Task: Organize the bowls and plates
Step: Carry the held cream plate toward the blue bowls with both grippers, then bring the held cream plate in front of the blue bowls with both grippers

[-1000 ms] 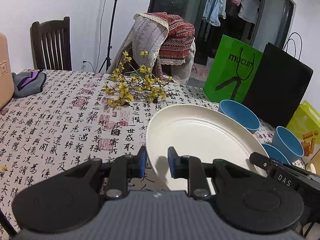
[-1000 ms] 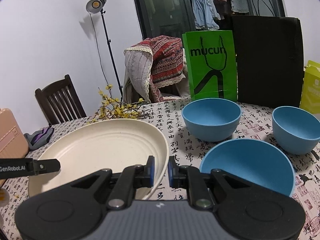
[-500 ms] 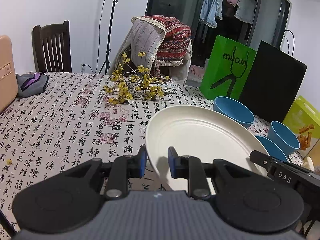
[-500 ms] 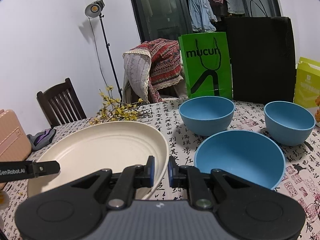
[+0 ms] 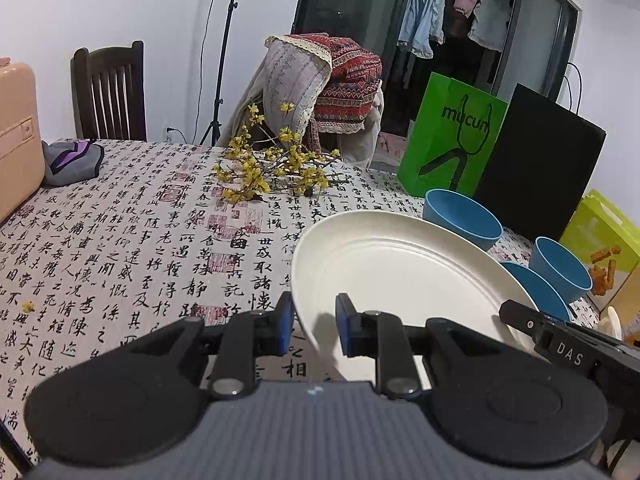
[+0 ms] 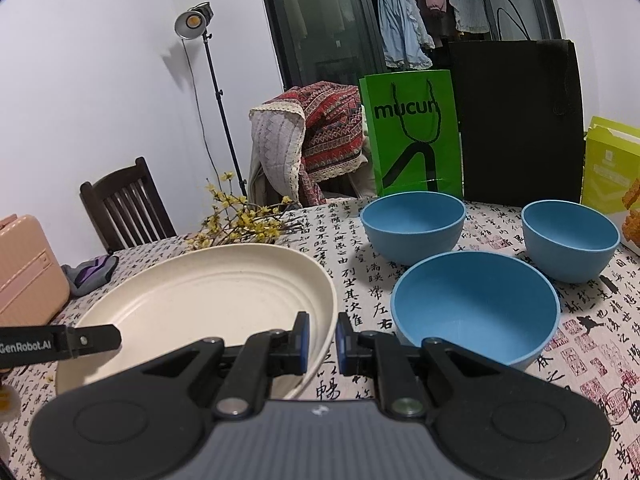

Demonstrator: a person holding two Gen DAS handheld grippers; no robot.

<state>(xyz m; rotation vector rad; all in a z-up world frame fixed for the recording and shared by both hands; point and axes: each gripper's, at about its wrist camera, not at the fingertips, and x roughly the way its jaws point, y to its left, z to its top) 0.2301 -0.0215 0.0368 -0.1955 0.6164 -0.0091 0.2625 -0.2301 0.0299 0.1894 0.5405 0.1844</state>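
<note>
Both jaws pinch opposite rims of the round cream plate (image 6: pixel 208 300): left gripper (image 5: pixel 311 326) marked "GenRobot.AI", right gripper (image 6: pixel 322 338) marked "DAS". Beyond sit 3 blue bowls (image 6: pixel 476 312), then a green "mucun" bag (image 6: pixel 412 132) on the calligraphy tablecloth (image 5: pixel 120 240).
</note>
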